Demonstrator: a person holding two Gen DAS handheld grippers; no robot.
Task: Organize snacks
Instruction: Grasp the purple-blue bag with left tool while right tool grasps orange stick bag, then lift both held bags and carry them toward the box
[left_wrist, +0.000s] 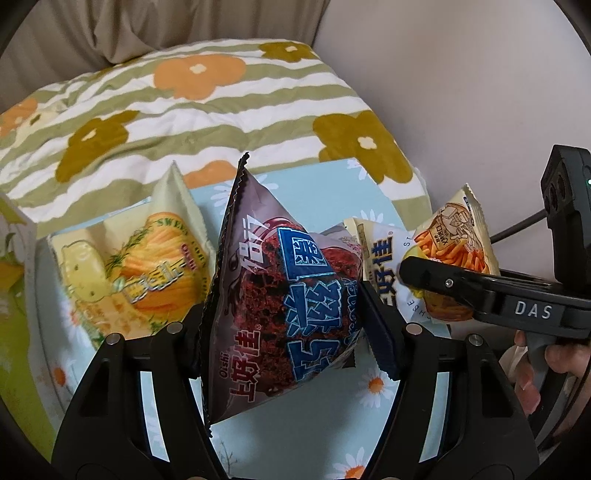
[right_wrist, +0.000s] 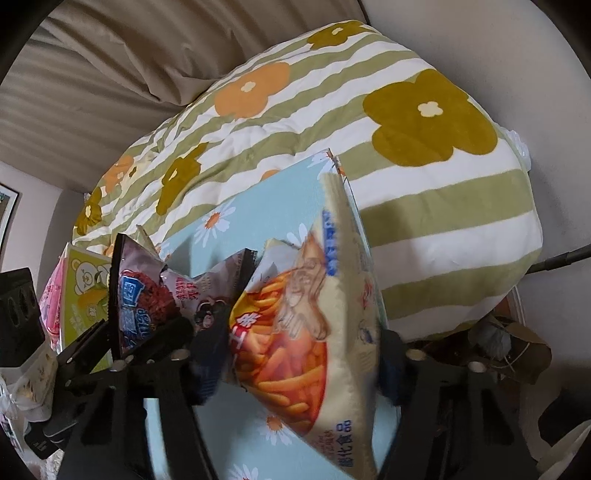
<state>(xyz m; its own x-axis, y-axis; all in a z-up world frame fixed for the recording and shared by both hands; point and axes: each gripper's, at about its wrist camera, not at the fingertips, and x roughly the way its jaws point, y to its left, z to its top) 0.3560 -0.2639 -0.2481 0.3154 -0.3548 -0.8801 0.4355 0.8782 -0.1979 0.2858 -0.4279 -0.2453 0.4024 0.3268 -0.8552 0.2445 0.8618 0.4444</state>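
A dark chocolate snack bag (left_wrist: 280, 295) with blue lettering stands on edge between the pads of my left gripper (left_wrist: 286, 332), which is shut on its lower half. From the right wrist view the same bag (right_wrist: 140, 295) shows at the left, pinched in the left gripper (right_wrist: 122, 339). My right gripper (right_wrist: 301, 358) is shut on a cream bag of orange sticks (right_wrist: 295, 350), its sides pressed in by both pads. In the left wrist view that cream bag (left_wrist: 454, 243) sits at the right, with a black finger (left_wrist: 443, 280) across it.
A yellow corn-snack bag (left_wrist: 147, 266) and a white bag (left_wrist: 380, 266) lie on the light blue daisy cloth (left_wrist: 295, 424). Behind is a striped flower quilt (left_wrist: 184, 110). A green bear box (right_wrist: 83, 295) and a pink pack (right_wrist: 51, 299) stand at the left. A hand (left_wrist: 554, 362) shows at the right.
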